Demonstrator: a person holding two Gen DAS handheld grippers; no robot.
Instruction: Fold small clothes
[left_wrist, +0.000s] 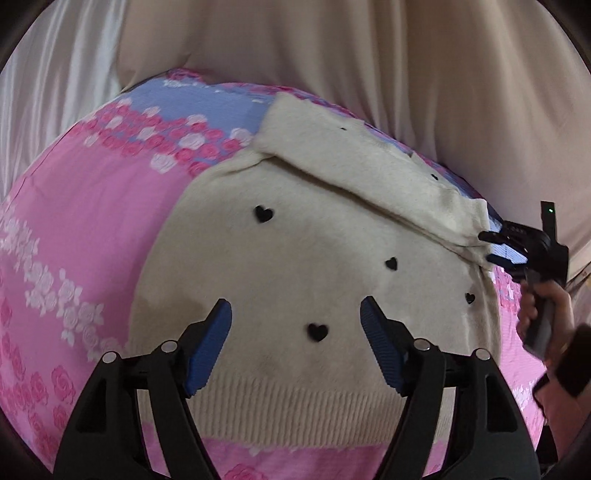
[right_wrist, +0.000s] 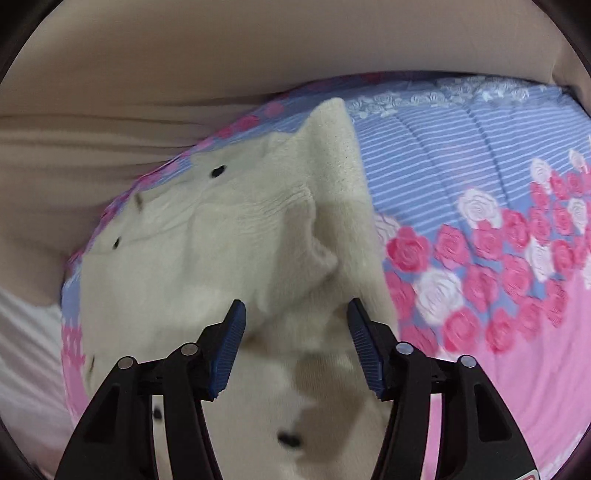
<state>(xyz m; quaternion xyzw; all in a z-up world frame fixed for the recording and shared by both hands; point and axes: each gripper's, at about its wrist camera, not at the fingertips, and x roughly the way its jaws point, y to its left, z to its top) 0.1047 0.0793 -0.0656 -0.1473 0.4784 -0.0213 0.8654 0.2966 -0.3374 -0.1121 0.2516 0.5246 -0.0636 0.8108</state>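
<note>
A small cream knit sweater (left_wrist: 314, 280) with black heart dots lies flat on a pink and blue rose-print bedspread (left_wrist: 92, 229). One sleeve (left_wrist: 354, 166) is folded across its upper part. My left gripper (left_wrist: 295, 314) is open and empty, hovering above the sweater body near the ribbed hem. My right gripper (right_wrist: 295, 314) is open, its jaws wide on either side of the sleeve cuff (right_wrist: 317, 254), not closed on it. The right gripper also shows in the left wrist view (left_wrist: 495, 247) at the sleeve's end.
A beige padded headboard or wall (left_wrist: 369, 55) rises behind the bed. White sheet (right_wrist: 26, 350) shows at the bed's edge. The person's hand (left_wrist: 543, 310) holds the right gripper's handle at the right side.
</note>
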